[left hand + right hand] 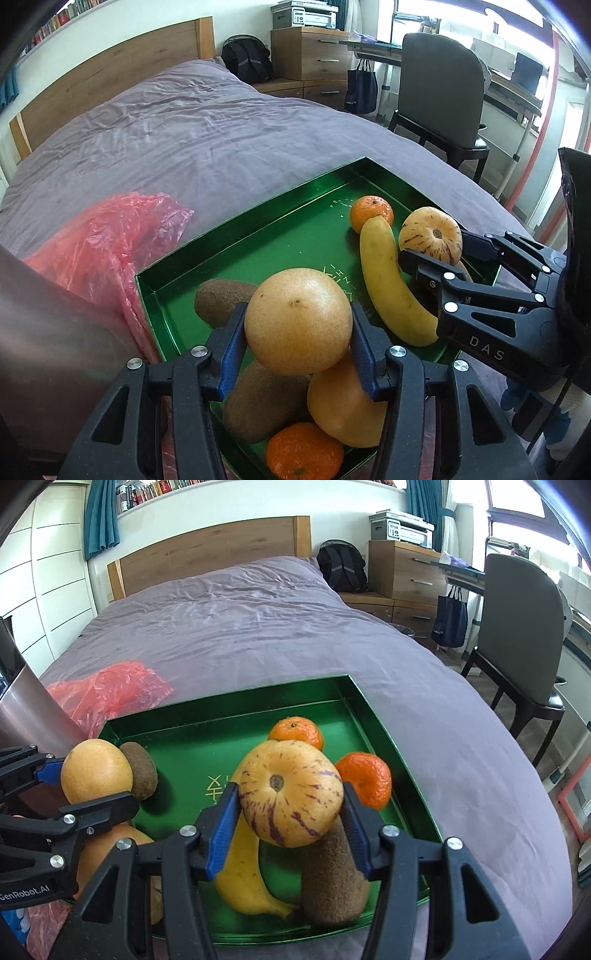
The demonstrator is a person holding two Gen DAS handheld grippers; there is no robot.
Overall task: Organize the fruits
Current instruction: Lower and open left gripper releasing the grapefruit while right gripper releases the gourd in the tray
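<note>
Two claws each hold one round fruit over the green tray point(373, 716) on the bed point(258, 627): the left claw point(298, 328) squeezes a yellow-orange grapefruit point(298, 325) and the right claw point(290, 805) squeezes a striped melon point(290, 794). Both look smooth, round and a bit heavy, so I think they could slip; holding them across the fat middle seems best. In the tray I count one banana point(243, 878), three brown kiwis point(332, 882), three small oranges point(365, 779) and one more big yellow fruit point(343, 406).
</note>
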